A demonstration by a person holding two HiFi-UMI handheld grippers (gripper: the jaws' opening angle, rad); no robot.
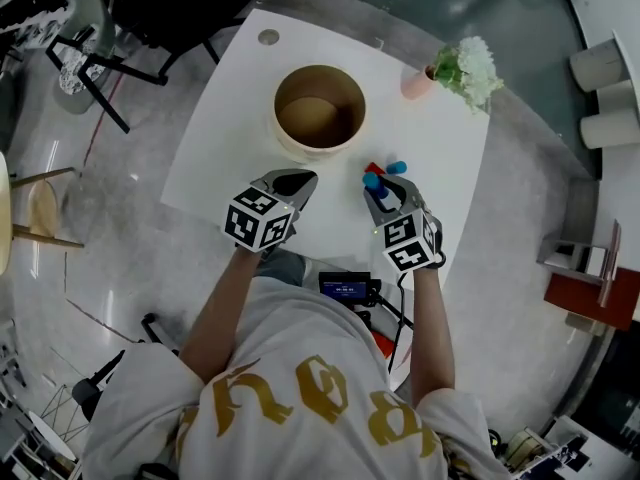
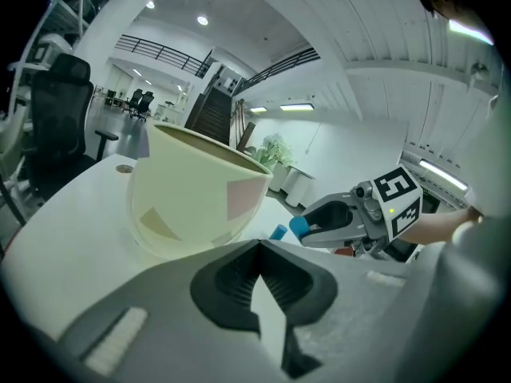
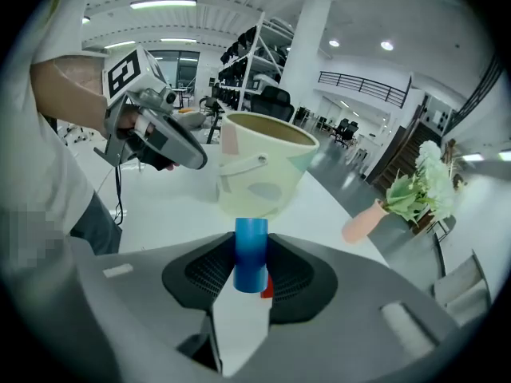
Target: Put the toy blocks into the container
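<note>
Right gripper view shows the right gripper (image 3: 251, 242) pinching a blue round toy block (image 3: 251, 258) near the cream round tub (image 3: 263, 174), the left gripper (image 2: 257, 246) closed on nothing; a loose pinch could drop it outside.

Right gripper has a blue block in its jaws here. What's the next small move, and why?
Probably carry the right gripper forward over the container's open mouth before letting go. Its jaws are clamped on the blue cylinder, held off the table, and the container stands just ahead, a little to the left in the head view.
</note>
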